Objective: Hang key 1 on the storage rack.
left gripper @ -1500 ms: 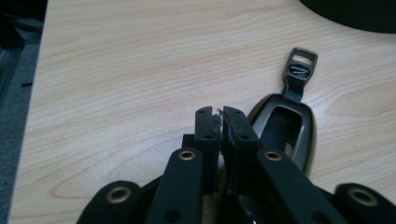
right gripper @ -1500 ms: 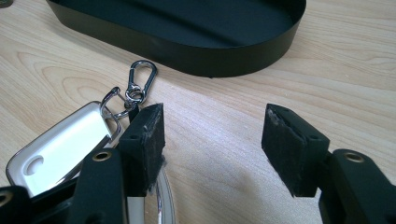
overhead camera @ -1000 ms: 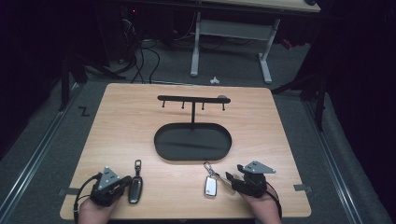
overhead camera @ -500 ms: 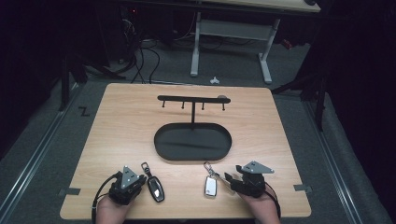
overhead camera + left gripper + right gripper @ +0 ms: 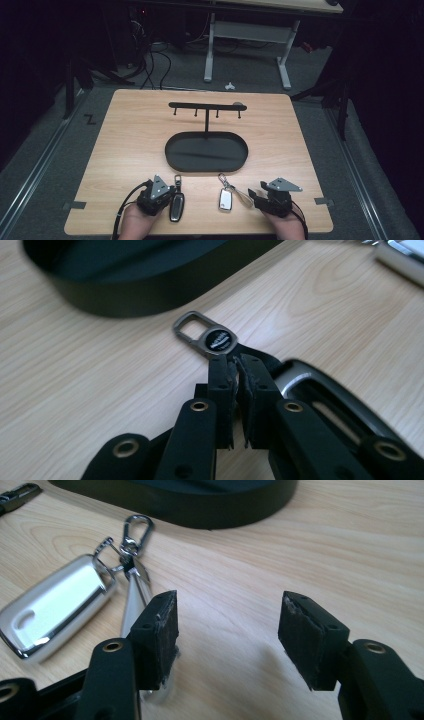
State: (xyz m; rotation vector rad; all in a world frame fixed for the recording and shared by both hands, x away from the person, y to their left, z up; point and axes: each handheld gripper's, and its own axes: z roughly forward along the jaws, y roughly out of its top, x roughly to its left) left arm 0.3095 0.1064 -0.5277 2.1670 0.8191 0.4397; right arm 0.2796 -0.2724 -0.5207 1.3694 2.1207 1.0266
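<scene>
The right gripper (image 5: 227,630) stands with its two black jaws spread wide over bare wooden table (image 5: 320,540), nothing between them. Just left of the left jaw lies the silver key fob (image 5: 55,612), its clip (image 5: 134,530) pointing toward the black tray (image 5: 200,500) beyond; a leather tab (image 5: 134,597) runs from the clip behind that jaw

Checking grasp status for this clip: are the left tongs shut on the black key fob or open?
Shut on it: the left tongs pinch the black key fob's strap just behind its metal clip.
</scene>
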